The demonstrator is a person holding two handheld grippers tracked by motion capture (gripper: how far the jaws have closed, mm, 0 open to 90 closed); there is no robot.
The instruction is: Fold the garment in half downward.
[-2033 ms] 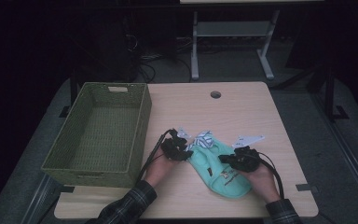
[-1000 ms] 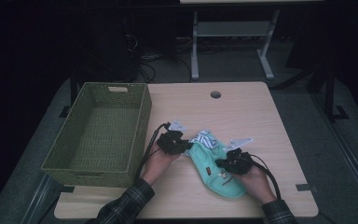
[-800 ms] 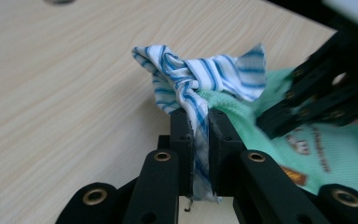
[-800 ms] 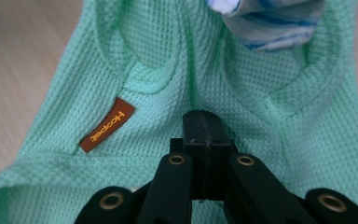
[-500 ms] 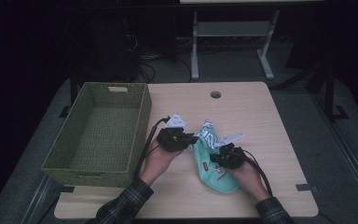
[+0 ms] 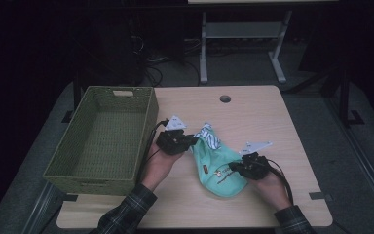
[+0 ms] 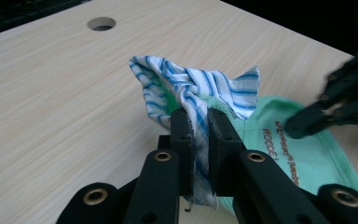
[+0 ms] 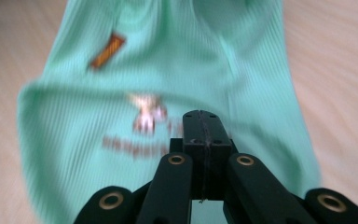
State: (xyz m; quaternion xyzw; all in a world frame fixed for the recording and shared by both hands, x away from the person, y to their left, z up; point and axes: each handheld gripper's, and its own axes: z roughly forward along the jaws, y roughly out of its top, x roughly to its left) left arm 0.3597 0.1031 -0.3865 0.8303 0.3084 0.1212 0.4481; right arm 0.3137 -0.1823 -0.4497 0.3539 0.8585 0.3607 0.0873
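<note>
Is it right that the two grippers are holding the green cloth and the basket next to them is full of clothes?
Not quite. The left gripper and right gripper are both shut on the green cloth, the left one at its blue-striped part. But the basket isn't full of clothes: the high view shows its woven bottom bare, with nothing inside.

Wooden table [image 6: 253, 112]: green basket [image 6: 102, 141], mint garment [image 6: 219, 168].

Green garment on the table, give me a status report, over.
Left gripper shut on striped cloth. Right gripper shut on green garment. Basket beside it, nothing blocking.
</note>
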